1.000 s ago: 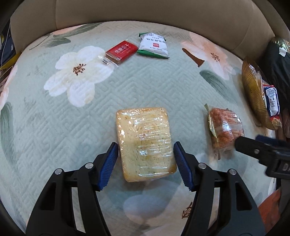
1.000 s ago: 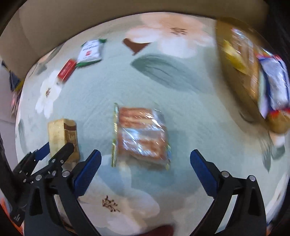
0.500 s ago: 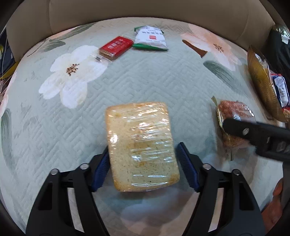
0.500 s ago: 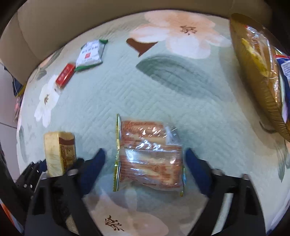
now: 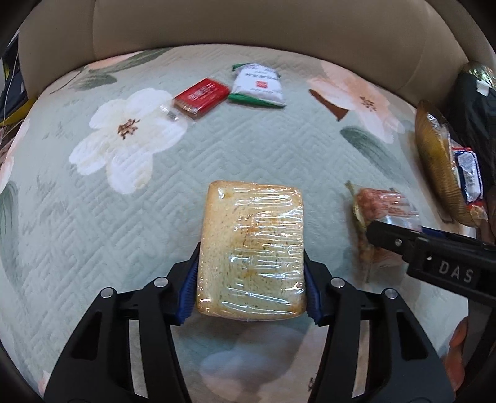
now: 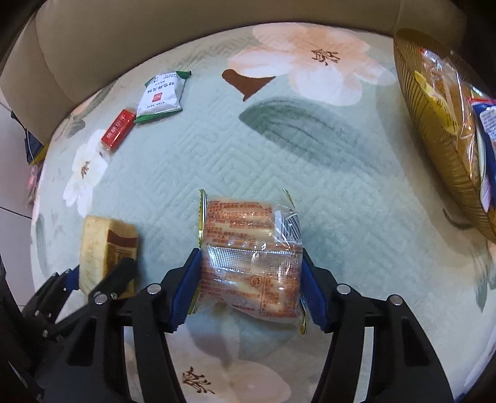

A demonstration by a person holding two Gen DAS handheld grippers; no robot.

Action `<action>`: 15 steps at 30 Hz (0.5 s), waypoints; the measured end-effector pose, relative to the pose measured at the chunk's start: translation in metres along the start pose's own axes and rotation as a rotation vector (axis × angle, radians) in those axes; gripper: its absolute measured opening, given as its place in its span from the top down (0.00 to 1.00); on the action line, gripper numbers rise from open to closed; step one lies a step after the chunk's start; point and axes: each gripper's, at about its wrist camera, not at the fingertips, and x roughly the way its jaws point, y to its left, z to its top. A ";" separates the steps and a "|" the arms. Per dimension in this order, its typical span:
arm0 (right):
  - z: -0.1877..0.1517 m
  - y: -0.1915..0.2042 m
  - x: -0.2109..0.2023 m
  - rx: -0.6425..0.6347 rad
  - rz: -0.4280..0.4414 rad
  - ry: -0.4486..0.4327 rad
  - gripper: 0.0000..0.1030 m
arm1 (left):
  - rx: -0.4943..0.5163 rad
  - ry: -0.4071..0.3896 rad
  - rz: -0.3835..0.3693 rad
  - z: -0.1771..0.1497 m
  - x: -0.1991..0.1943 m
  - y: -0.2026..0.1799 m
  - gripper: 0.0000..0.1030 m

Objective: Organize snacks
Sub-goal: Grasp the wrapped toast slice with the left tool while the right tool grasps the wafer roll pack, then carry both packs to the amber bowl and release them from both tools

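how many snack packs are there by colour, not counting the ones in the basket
Tan bread pack, in the left tongs: 1
Orange pack, in the right tongs: 1
Red pack: 1
White and green pack: 1
Total: 4

A home living room, by the look of it: ahead of the grippers runs a beige leather sofa backrest (image 5: pixel 248 28), and beneath them its seat wears a quilted pale-green cover (image 5: pixel 77 223) printed with large flowers. Tiled floor (image 6: pixel 12 173) shows at far left.
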 end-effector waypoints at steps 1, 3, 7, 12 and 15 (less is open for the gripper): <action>0.000 -0.004 -0.002 0.009 0.006 -0.002 0.43 | 0.009 -0.004 -0.002 0.000 -0.002 -0.003 0.46; 0.001 -0.010 -0.009 0.031 0.022 -0.021 0.43 | 0.028 -0.011 -0.011 0.000 -0.004 -0.009 0.46; 0.009 -0.025 -0.043 0.087 0.086 -0.112 0.43 | 0.060 -0.031 -0.025 0.004 -0.012 -0.025 0.46; 0.021 -0.052 -0.097 0.169 0.137 -0.229 0.43 | 0.095 -0.088 -0.097 0.029 -0.035 -0.059 0.46; 0.033 -0.075 -0.131 0.240 0.152 -0.294 0.43 | 0.134 -0.134 -0.152 0.053 -0.049 -0.093 0.46</action>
